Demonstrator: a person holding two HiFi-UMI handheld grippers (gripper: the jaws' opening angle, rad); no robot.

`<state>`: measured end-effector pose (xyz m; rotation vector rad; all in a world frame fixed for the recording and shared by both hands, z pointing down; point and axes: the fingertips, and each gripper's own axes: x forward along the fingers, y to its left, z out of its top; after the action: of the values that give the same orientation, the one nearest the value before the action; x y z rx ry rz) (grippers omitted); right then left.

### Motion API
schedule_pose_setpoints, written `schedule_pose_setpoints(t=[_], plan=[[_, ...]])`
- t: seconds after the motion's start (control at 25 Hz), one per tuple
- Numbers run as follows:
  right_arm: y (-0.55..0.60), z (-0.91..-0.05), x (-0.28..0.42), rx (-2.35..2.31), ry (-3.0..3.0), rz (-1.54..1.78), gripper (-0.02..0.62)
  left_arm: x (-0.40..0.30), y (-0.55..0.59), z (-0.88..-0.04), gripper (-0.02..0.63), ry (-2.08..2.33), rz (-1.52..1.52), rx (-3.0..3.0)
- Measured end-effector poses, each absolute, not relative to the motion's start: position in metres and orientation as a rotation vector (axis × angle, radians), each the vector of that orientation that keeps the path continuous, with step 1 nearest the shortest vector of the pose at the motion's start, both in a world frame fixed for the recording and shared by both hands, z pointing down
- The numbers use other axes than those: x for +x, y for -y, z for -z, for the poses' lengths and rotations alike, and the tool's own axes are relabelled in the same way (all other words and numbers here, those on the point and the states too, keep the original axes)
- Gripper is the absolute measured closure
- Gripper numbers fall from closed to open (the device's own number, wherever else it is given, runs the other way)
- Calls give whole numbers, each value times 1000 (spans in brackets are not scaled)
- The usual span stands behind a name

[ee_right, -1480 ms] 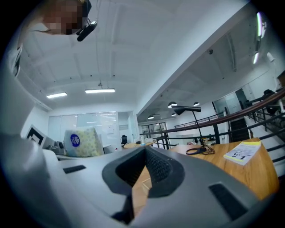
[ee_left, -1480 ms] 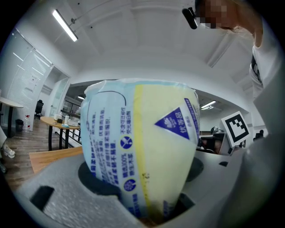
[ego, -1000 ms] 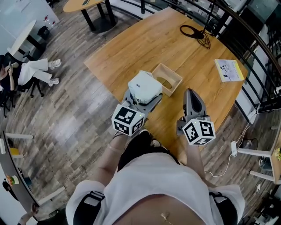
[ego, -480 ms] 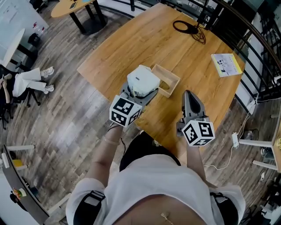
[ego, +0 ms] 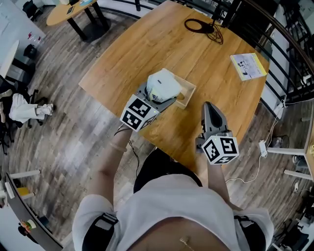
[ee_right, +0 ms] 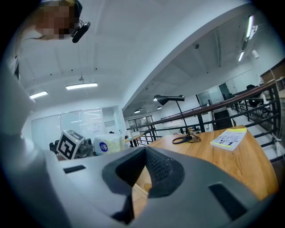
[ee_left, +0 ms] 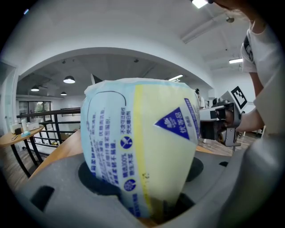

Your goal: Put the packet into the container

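Observation:
The packet (ego: 163,84) is a puffy white and pale-yellow pouch with blue print, and it fills the left gripper view (ee_left: 142,151). My left gripper (ego: 162,95) is shut on it, jaws wide around its lower end, holding it above the left part of the small open wooden container (ego: 187,94) on the wooden table (ego: 162,44). My right gripper (ego: 210,107) hovers near the table's near edge, right of the container, shut and empty. In the right gripper view its jaws (ee_right: 142,178) point across the table, with the packet (ee_right: 109,143) at the left.
A yellow-white booklet (ego: 248,66) lies at the table's right side and a coiled black cable (ego: 201,25) at its far end. A dark railing (ego: 289,44) runs past the right edge. A round table (ego: 73,7) stands at the far left.
The left gripper has carried the packet forward, from beside the container's left edge to over its left part. The right gripper has stayed where it was.

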<state>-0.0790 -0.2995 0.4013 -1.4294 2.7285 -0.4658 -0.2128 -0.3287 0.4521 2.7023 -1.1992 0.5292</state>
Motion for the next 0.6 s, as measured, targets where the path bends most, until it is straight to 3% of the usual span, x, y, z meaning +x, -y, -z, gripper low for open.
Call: schedule_pose_setpoints(t=[0.6], plan=[[295,-415,-62,-1513,-2693,519,583,-192,346,-493,272,732,-1034,2861]])
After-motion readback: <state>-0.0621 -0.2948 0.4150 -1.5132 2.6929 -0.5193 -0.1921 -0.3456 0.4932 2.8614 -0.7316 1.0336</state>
